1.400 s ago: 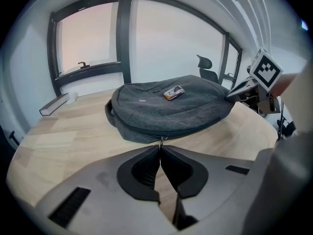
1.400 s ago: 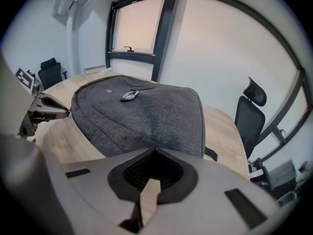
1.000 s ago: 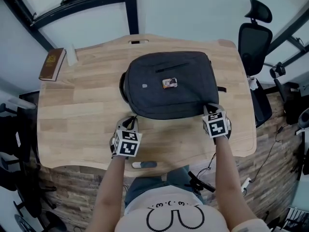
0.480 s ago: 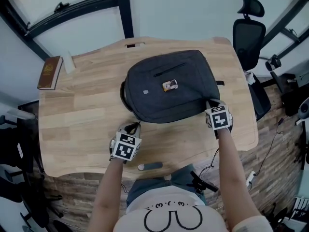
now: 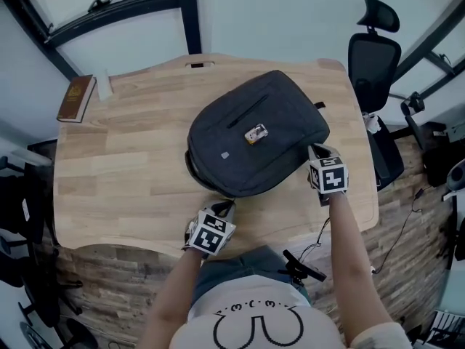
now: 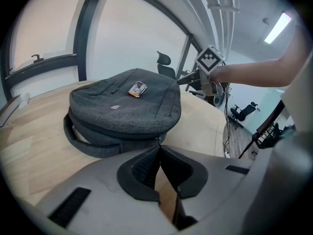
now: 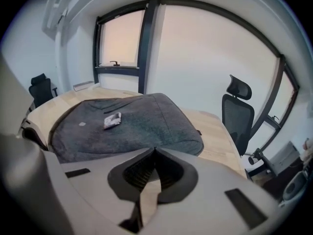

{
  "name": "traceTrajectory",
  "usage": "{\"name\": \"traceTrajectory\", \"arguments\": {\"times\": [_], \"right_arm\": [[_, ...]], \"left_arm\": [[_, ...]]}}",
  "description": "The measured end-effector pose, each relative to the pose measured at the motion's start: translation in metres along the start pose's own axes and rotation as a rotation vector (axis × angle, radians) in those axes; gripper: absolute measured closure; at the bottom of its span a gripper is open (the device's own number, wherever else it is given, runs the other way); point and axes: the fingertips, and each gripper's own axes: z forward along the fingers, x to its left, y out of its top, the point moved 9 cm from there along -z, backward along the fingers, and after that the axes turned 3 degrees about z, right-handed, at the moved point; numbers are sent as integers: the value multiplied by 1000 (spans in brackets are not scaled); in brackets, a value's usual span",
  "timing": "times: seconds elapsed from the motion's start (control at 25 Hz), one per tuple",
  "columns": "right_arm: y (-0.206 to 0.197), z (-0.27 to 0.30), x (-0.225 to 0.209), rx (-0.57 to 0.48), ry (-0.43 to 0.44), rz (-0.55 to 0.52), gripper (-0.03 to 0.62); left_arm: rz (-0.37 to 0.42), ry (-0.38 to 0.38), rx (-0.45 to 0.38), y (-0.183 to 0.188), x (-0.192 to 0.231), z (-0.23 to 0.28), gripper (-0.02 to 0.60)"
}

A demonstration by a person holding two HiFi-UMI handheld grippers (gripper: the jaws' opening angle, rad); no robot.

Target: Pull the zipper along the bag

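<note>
A dark grey bag (image 5: 280,118) lies askew on the wooden table (image 5: 123,173), with a small tag (image 5: 254,133) on top. My left gripper (image 5: 227,207) is at the bag's near edge, jaws shut on the zipper pull (image 6: 158,140) at the end of the zip line. In the left gripper view the bag (image 6: 122,106) bulges just beyond my left gripper (image 6: 159,148). My right gripper (image 5: 314,152) sits at the bag's right corner, shut on its edge. In the right gripper view its tips (image 7: 155,150) meet the rim of the bag (image 7: 132,121).
A brown book (image 5: 75,98) and a small white object (image 5: 104,86) lie at the table's far left corner. A black office chair (image 5: 374,49) stands beyond the right end. The table's near edge runs just under my left gripper.
My left gripper has moved right and towards the table's near edge. The bag has swung round with it and now lies tilted. The right gripper has stayed at the bag's right corner.
</note>
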Motion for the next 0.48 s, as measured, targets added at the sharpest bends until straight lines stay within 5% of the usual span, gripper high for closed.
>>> {"name": "traceTrajectory", "arguments": {"times": [0.2,0.48], "right_arm": [[-7,-26,47,-26,132,-59,542],[-40,-35,113,71,356,48,542]], "left_arm": [[65,-64,34,7,-39,23,563],[84,-49,42,9,-56,30,563]]}}
